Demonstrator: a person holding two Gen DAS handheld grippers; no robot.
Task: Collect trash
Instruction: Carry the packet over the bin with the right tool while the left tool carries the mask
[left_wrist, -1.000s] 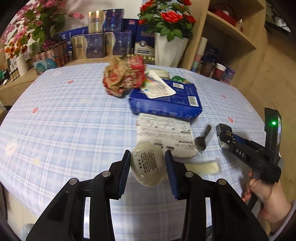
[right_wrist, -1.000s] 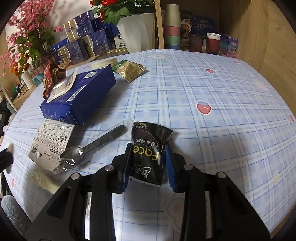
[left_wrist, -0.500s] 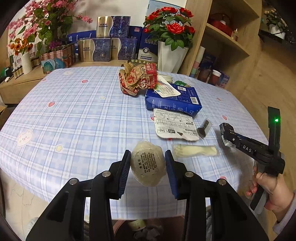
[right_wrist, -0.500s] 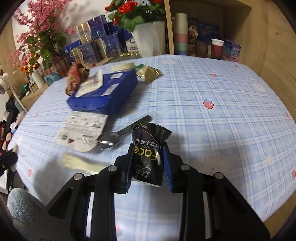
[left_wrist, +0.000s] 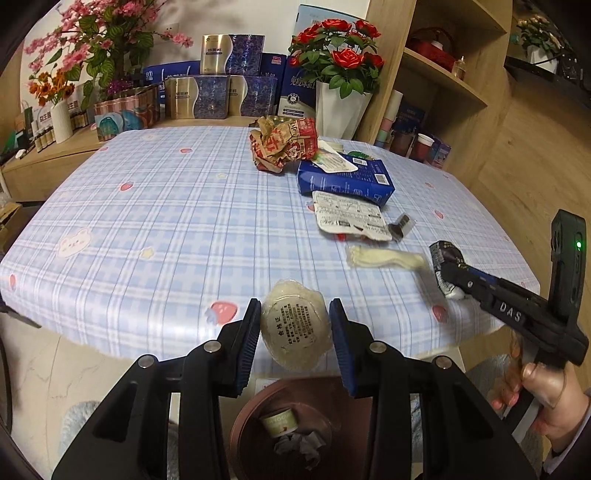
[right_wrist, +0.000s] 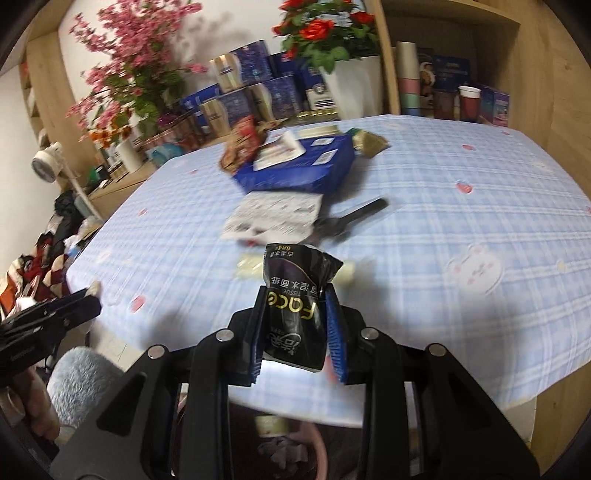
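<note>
My left claw (left_wrist: 294, 328) grips round pale packet (left_wrist: 295, 328), right claw (right_wrist: 295, 328) grips black tissue pack (right_wrist: 295, 306) — both past table edge (left_wrist: 155, 354); bin (left_wrist: 255, 417) at 6 o'clock, open tablecloth at 10.

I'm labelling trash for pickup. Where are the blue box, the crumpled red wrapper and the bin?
blue box (left_wrist: 345, 179), left wrist view, on its top face.
crumpled red wrapper (left_wrist: 282, 146), left wrist view, on its middle.
bin (left_wrist: 245, 424), left wrist view, on its left rim.
</note>
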